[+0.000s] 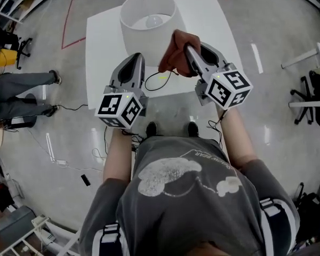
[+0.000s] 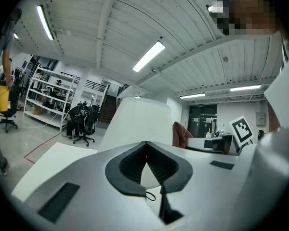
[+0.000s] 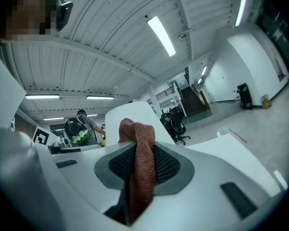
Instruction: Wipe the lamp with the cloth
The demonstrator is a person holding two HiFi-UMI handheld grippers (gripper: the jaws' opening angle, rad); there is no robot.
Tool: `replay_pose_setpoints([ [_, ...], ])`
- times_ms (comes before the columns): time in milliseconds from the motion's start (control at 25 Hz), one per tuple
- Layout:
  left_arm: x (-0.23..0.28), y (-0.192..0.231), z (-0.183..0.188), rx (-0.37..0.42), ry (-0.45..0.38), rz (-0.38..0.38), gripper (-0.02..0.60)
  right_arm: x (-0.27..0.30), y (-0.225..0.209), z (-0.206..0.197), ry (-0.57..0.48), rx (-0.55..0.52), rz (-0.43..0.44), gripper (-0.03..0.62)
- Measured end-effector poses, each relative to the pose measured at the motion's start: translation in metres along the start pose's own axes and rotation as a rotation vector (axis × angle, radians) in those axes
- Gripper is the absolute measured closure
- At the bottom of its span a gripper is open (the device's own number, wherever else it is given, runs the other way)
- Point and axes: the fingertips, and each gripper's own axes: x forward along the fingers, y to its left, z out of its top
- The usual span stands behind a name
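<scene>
- White table (image 1: 104,47), top centre of the head view.
- Red floor tape (image 1: 68,20), upper left.
- Bystander's legs in grey trousers (image 1: 21,81), left edge.
- Yellow container (image 1: 5,56), just above them.
- Black office chairs (image 2: 84,124) and shelving (image 2: 48,95), left of the left gripper view.
- Staircase (image 3: 195,102), right of centre in the right gripper view.

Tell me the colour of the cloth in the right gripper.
Reddish brown; the cloth shows best in the right gripper view.

Left gripper (image 1: 134,58) has fingers together, empty; right gripper (image 1: 189,51) clamps the cloth (image 1: 173,51).
</scene>
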Motion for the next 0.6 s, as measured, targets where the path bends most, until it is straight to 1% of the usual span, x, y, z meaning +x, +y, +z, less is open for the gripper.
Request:
replay_pose_setpoints([
  [200,0.004,-0.014,-0.029,-0.015,0.024,0.086,0.574,-0.007,-0.033,-0.027,0.070,0.033,0.029,0.508],
  [360,0.011,-0.018,-0.041,-0.040,0.037,0.136,0.574,-0.001,-0.057,-0.035,0.121,0.043,0.037,0.508],
  [600,-0.011,-0.021,-0.053,-0.059,0.022,0.204,0.574,-0.002,-0.062,-0.055,0.175,0.027,0.060,0.508],
])
